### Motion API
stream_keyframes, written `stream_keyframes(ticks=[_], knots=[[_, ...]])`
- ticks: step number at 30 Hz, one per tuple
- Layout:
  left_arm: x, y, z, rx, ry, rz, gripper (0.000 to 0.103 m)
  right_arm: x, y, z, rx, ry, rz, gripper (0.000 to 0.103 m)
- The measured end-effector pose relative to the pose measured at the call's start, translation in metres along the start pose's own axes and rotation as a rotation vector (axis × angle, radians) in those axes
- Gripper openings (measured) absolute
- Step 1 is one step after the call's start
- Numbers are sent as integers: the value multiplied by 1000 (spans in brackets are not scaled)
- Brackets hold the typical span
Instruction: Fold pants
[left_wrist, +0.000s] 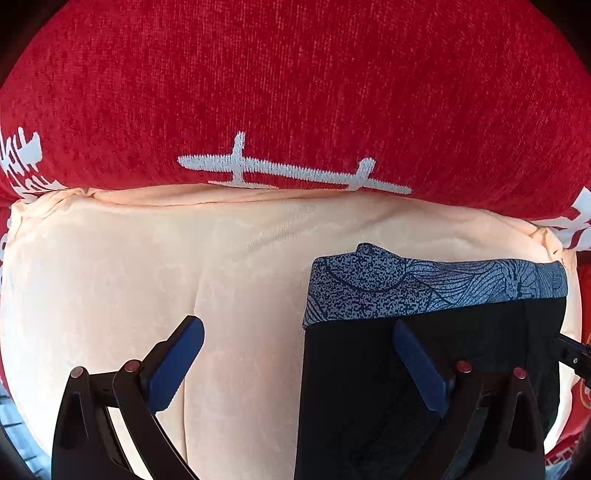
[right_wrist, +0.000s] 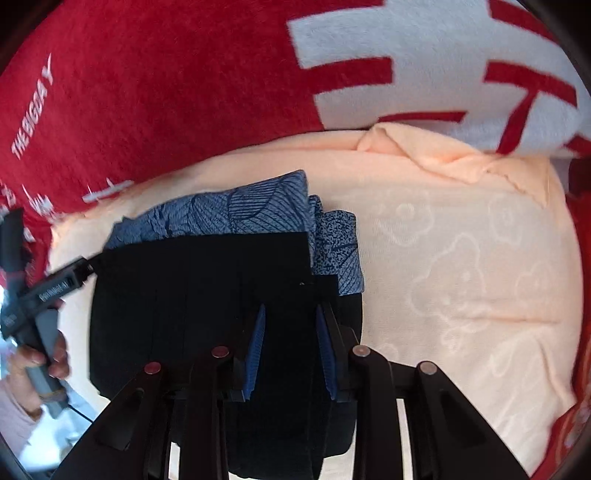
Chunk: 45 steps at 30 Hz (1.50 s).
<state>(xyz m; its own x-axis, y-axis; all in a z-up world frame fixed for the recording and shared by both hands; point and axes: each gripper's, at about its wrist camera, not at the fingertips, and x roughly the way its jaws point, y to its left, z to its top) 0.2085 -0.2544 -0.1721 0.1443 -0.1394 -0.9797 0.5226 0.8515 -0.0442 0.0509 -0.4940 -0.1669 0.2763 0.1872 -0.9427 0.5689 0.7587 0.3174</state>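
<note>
— Where are the pants (right_wrist: 221, 295)?

— Folded into a dark bundle on the peach towel (right_wrist: 461, 258), lower centre of the right wrist view, lower right of the left one. A blue leaf-print band (left_wrist: 436, 284) runs along the far edge.

— And the right tongs (right_wrist: 290, 321)?

— Over the black cloth, bottom centre. The blue pads (right_wrist: 255, 354) are close together with a narrow gap; whether cloth is pinched between them, I cannot tell.

— The left tongs (left_wrist: 299, 332)?

— Released, spread wide. One pad (left_wrist: 177, 362) is over the towel, the other over the bundle's left part.

— Around that?

— A red blanket (left_wrist: 295, 74) with white lettering fills the top of both frames. At the left edge of the right view, a hand (right_wrist: 44, 362) grips the other tool's handle.
</note>
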Motion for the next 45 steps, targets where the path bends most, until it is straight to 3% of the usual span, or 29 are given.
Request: stream_keyframes(ticks=[4,8,17,25,45], knots=[[-4,4,-2,18,21,-28,103,-9,-4,-10,28,4,2,33],[-15,8,-8,31,45,-51,103,-20,-19,-21,77,15,17,54],[-29,11,-29,58,109,-124,102,-35,-56,-68,198,40,63,65],[-32,8,-46,63,155,-193,102,-35,-64,-85,228,53,105,77],[-19,16,-49,55,180,-251,102,-23,-81,-81,282,80,209,82]])
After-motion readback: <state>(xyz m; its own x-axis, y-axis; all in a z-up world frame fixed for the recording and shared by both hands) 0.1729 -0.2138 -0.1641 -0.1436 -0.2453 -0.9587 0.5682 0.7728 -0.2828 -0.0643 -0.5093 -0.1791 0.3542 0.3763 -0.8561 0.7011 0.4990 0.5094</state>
